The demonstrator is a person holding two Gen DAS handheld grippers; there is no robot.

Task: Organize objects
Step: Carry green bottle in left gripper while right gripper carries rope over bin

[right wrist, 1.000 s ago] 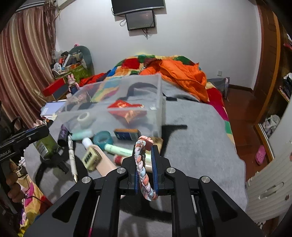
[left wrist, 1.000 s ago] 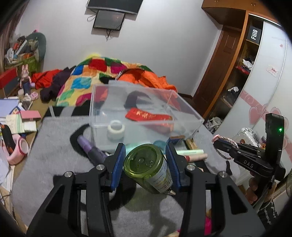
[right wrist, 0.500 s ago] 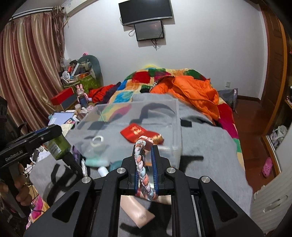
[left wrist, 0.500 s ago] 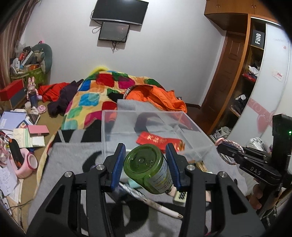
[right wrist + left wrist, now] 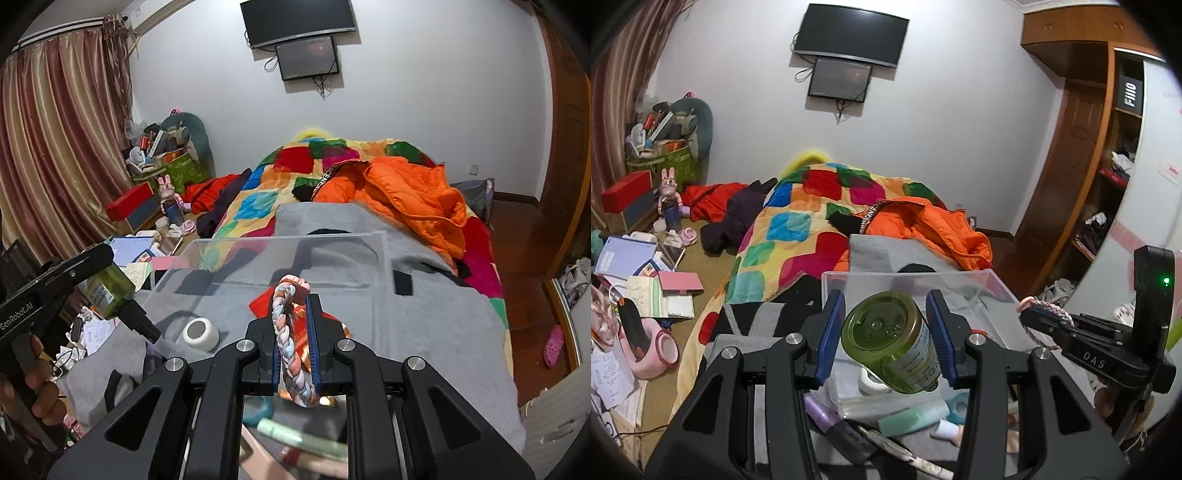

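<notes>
On a cluttered bed's grey blanket [image 5: 424,332], a clear plastic bin [image 5: 384,258] waits just beyond both grippers; the left gripper [image 5: 886,332] clamps a green jar [image 5: 892,341], the right gripper [image 5: 295,332] pinches a braided bracelet [image 5: 290,343], probably both for dropping inside.

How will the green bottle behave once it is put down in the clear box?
The bottle is round and smooth, so on its side it may roll. It looks like light plastic, so probably not fragile. The left gripper holds it tilted, so it might tip.
</notes>
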